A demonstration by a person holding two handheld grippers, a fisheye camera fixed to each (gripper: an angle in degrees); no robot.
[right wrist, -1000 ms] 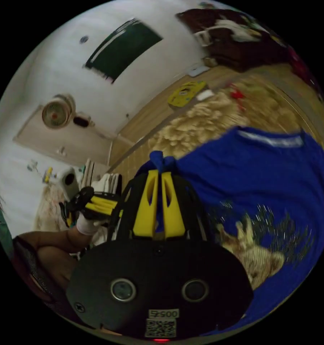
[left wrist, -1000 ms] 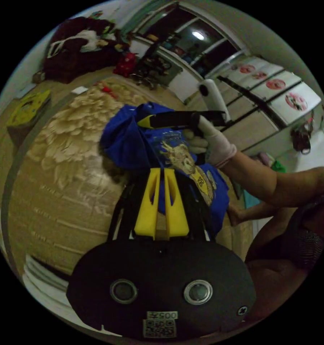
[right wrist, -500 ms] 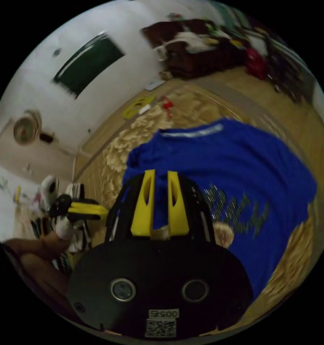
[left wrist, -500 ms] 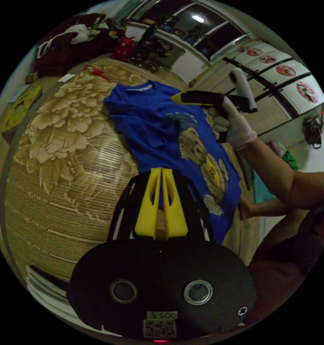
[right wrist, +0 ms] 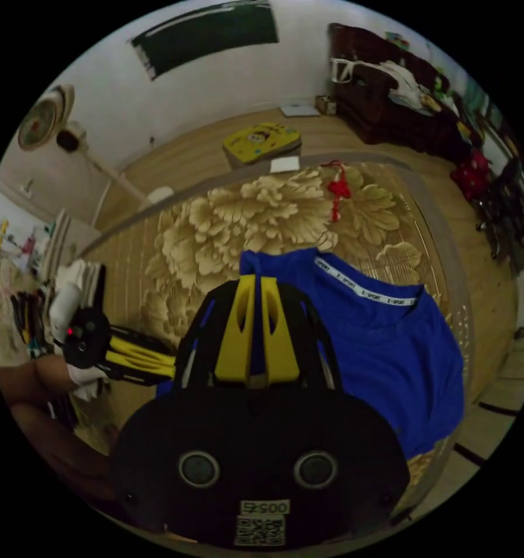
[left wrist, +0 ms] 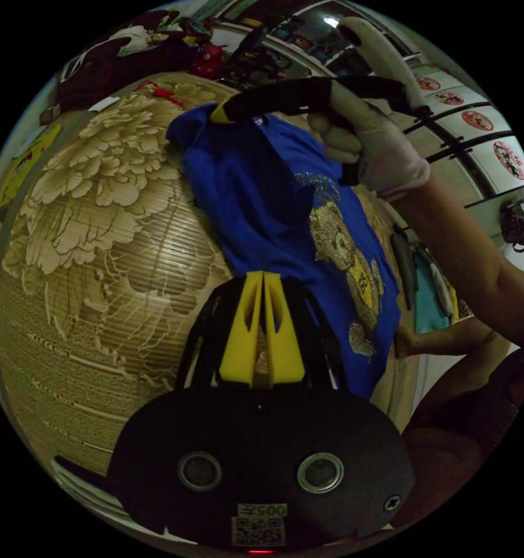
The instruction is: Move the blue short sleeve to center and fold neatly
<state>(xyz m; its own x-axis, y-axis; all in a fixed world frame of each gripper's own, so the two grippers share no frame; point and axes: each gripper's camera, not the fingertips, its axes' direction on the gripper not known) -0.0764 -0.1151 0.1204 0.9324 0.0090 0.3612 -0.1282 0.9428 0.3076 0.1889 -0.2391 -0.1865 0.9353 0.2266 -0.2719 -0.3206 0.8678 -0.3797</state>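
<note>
Now the blue shirt (left wrist: 262,197) is lying on the flowered mat (left wrist: 99,232), stretched along the mat's edge nearest the person, collar (right wrist: 363,290) toward the far end and bear print facing up. Both tools are clenched on it: the left tool (left wrist: 263,279) is gripping the hem end, its yellow jaws pressing together on the cloth, and the right tool (right wrist: 256,285) is pinching a bunched shoulder beside the collar. A gloved hand (left wrist: 369,151) is holding the right tool above the shirt.
</note>
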